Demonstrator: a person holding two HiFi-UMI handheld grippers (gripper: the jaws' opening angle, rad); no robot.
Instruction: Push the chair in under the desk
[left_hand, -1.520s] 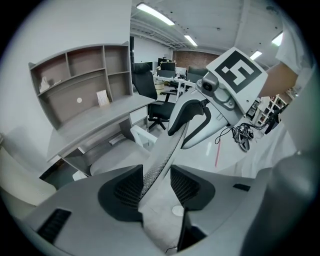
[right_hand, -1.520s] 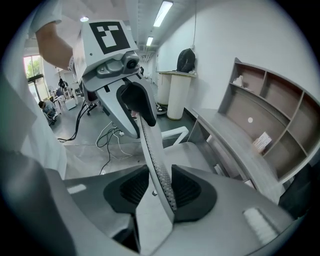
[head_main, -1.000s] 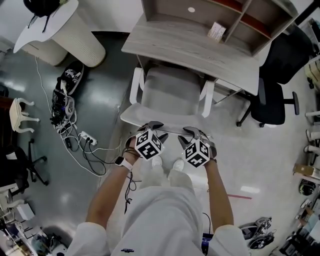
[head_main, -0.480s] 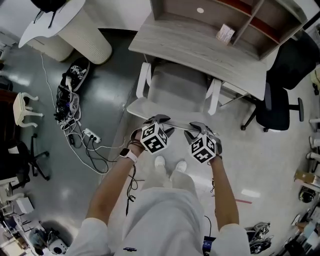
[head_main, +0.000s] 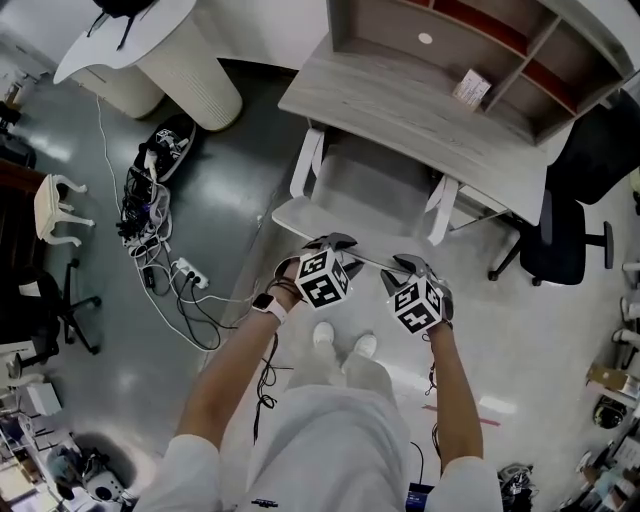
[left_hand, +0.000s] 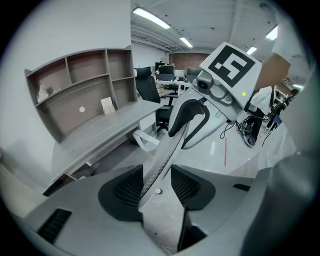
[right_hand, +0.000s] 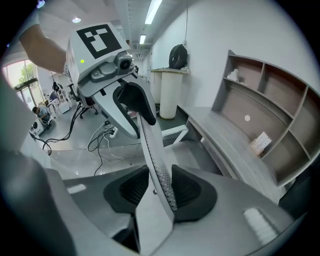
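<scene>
from overhead, the white chair (head_main: 372, 185) stands with its seat partly under the grey desk (head_main: 400, 105), and the left gripper (head_main: 332, 243) and right gripper (head_main: 412, 265) sit side by side on its backrest's top edge. in the left gripper view, the jaws are clamped on that mesh edge, with the desk off to the left. in the right gripper view, the jaws are likewise closed on the chair's edge, with the desk to the right.
</scene>
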